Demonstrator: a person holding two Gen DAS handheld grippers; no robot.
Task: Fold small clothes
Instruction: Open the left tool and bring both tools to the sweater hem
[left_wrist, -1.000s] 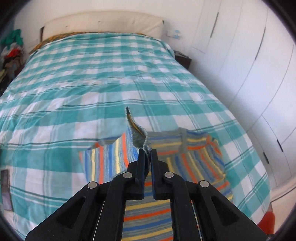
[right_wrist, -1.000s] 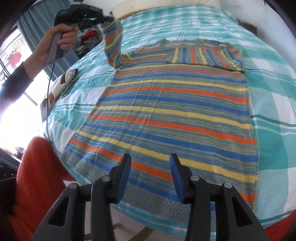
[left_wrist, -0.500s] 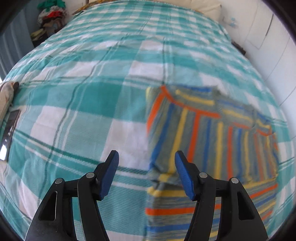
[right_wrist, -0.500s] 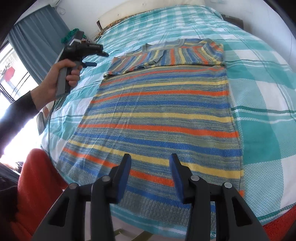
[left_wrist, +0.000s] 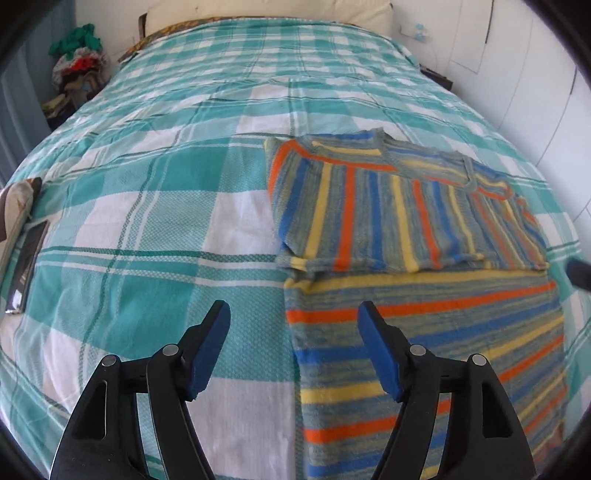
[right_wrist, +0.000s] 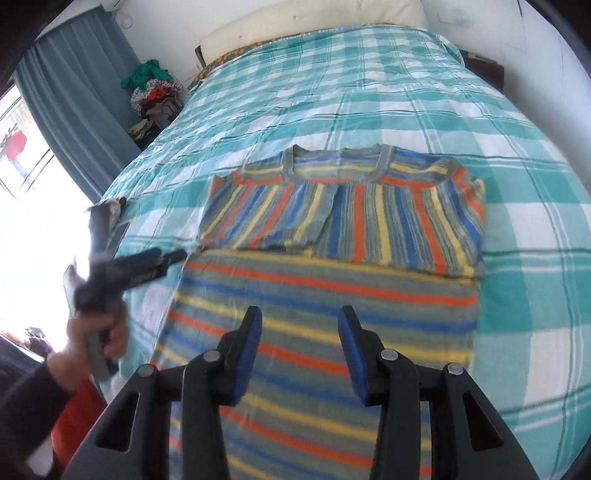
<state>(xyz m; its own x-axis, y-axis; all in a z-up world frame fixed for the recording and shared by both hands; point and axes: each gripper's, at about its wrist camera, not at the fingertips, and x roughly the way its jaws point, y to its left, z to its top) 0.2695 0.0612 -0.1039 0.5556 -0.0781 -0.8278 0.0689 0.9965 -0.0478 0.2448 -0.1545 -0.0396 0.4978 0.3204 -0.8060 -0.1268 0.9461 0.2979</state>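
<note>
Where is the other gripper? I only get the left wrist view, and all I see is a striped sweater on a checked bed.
Observer: The right gripper is over the striped sweater's unfolded lower half, jaws open and empty.
Operator: And who carries the left gripper?
Observer: A hand in a dark sleeve grips its handle, off the sweater's left edge.
Operator: Any window nearby?
Observer: Yes, a bright window with a blue-grey curtain, left of the bed.

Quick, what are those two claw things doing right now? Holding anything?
Left gripper: open, holding nothing, beside the striped sweater.
Right gripper: open, holding nothing, above the sweater.
</note>
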